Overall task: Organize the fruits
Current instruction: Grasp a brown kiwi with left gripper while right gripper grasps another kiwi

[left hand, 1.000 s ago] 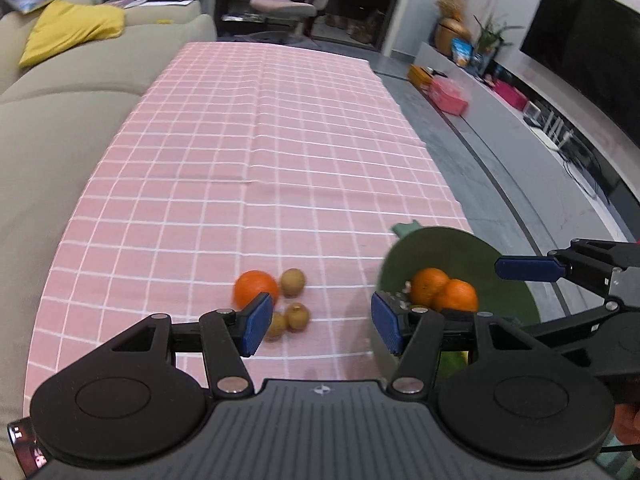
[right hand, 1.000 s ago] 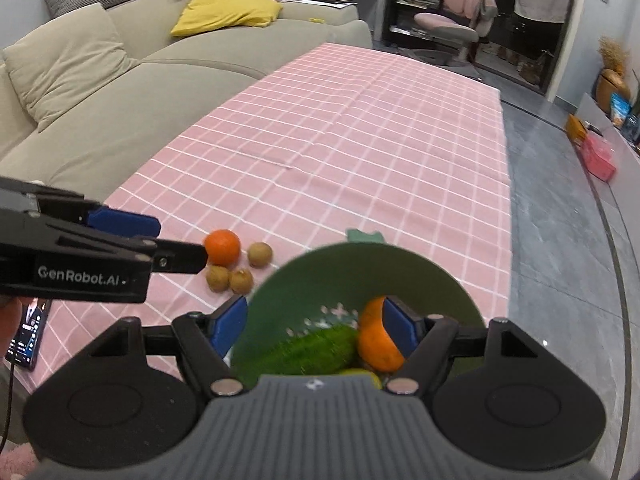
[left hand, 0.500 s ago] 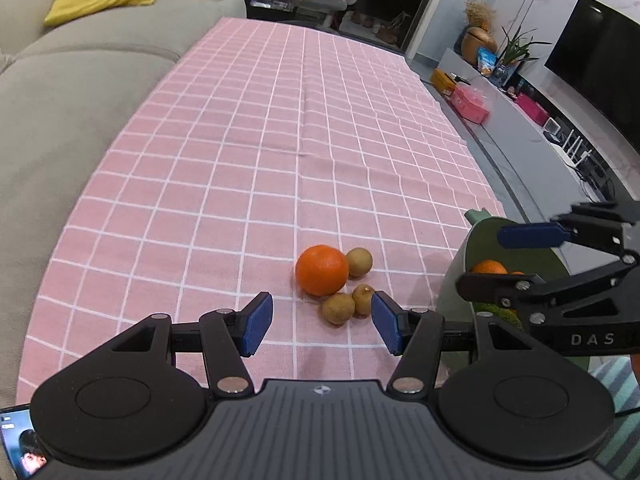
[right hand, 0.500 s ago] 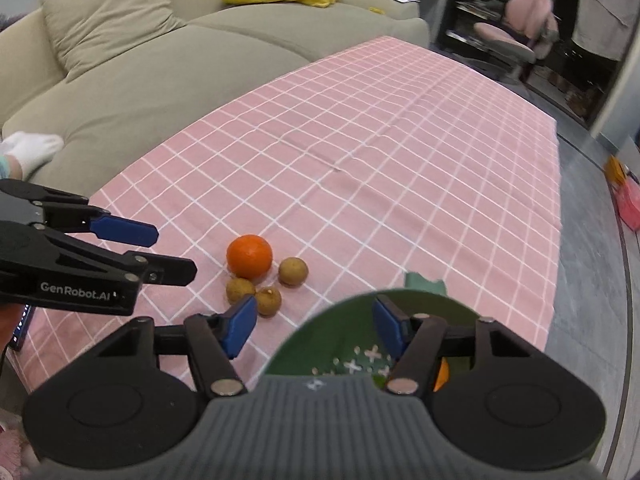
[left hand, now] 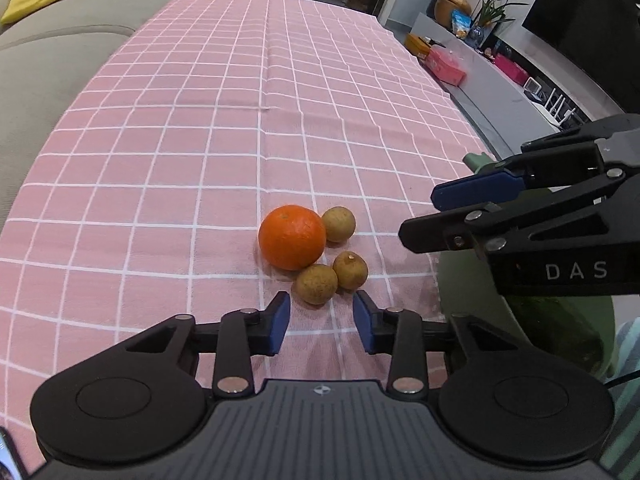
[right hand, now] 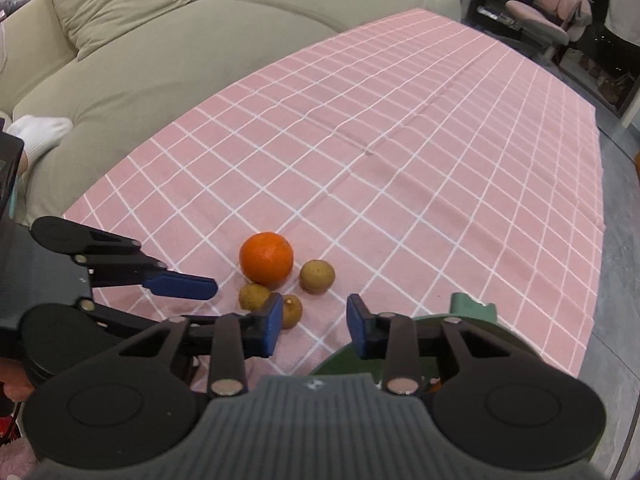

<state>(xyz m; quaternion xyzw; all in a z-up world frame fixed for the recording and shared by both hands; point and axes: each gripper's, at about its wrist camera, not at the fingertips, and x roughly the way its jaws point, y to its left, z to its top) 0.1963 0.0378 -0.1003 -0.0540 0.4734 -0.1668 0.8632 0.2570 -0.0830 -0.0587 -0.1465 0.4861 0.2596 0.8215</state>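
An orange (left hand: 291, 237) lies on the pink checked tablecloth with three small brown fruits (left hand: 316, 283) touching or close beside it. My left gripper (left hand: 321, 324) is open and empty, just in front of the nearest brown fruit. In the right wrist view the same orange (right hand: 266, 257) and brown fruits (right hand: 317, 276) lie ahead. My right gripper (right hand: 313, 327) is open and empty, over the rim of the green bowl (right hand: 472, 306). The bowl (left hand: 476, 160) sits at the right, mostly hidden behind the right gripper body.
A beige sofa (right hand: 168, 52) runs along the table's left side, with a white-socked foot (right hand: 38, 130) on it. The table's right edge drops to a grey floor (right hand: 616, 280). A TV bench (left hand: 500, 80) with boxes stands beyond.
Both grippers have moved left and closer to the fruit cluster. The bowl has slid out to the right edge of both views, and its contents are now hidden.
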